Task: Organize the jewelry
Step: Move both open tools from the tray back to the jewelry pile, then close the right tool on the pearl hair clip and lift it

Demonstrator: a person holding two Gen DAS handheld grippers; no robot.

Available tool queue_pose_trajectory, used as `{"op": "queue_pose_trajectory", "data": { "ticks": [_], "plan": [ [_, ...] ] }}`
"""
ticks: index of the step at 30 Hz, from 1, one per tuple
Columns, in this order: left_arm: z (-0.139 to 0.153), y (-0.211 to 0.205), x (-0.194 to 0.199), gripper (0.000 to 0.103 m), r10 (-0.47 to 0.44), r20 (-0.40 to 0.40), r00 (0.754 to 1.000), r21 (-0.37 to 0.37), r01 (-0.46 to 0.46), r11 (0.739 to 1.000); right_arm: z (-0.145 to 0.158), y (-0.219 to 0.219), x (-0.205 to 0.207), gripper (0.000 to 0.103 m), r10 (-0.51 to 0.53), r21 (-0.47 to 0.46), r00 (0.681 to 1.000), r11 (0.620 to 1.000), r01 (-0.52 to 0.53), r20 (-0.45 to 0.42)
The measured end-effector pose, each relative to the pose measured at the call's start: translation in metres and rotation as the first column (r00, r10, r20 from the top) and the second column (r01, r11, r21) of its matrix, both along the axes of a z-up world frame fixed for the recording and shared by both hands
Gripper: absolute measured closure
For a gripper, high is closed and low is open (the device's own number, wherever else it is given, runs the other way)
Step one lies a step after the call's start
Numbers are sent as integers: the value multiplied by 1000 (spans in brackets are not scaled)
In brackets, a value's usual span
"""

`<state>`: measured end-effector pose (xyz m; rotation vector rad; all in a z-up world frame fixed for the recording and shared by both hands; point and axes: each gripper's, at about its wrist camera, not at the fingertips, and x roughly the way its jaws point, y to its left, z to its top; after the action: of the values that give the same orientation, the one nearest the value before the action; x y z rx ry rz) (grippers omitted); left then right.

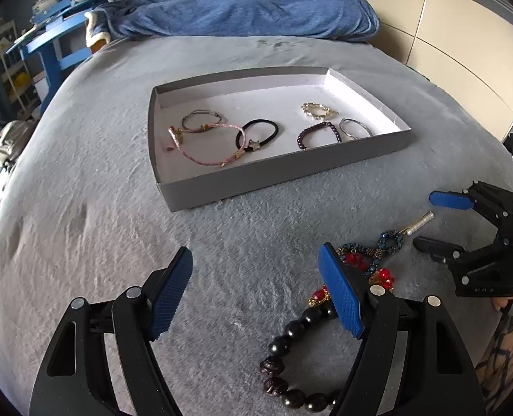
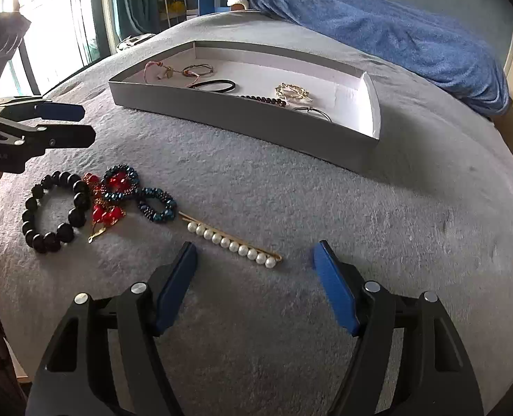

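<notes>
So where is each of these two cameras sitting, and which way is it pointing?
Left wrist: sits on the left gripper, looking across the bed toward the gray tray; its own open fingers show, plus the right gripper.
Right wrist: sits on the right gripper, over the pearl hair clip; its own fingers show, plus the left gripper.
Both share the tray, the black bead bracelet and the clip.

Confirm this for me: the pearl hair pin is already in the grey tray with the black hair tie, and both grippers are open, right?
Not quite. The pearl hair pin is not in the grey tray; it lies on the blanket just ahead of the right gripper, as the right wrist view shows. The black hair tie is in the tray, and both the right gripper and the left gripper are open.
</notes>
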<state>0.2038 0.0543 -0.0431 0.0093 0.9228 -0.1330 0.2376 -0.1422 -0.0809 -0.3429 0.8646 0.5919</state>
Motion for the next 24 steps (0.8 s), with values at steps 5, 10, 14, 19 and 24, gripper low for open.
{"op": "queue_pose_trajectory", "data": {
  "ticks": [5, 10, 14, 19, 24],
  "plan": [
    [-1, -1, 0, 28, -2, -1, 1000, 0, 2, 1000, 2, -5, 5, 82, -31, 32, 999, 999, 31, -18],
    [-2, -4, 0, 28, -16, -3, 1000, 1, 16, 1000, 5, -20, 16, 92, -108, 89, 992, 989, 114, -66],
    [-2, -6, 0, 28, -34, -3, 999, -7, 34, 999, 7, -21, 17, 92, -107, 112, 990, 987, 117, -90],
    [-4, -13, -2, 28, -95, -23, 995, -23, 94, 995, 8, -18, 19, 88, -96, 135, 991, 985, 109, -97],
    [-5, -29, -9, 28, -204, -31, 979, -24, 203, 979, 11, -12, 22, 64, -81, 133, 995, 987, 89, -63]
  ]
}}
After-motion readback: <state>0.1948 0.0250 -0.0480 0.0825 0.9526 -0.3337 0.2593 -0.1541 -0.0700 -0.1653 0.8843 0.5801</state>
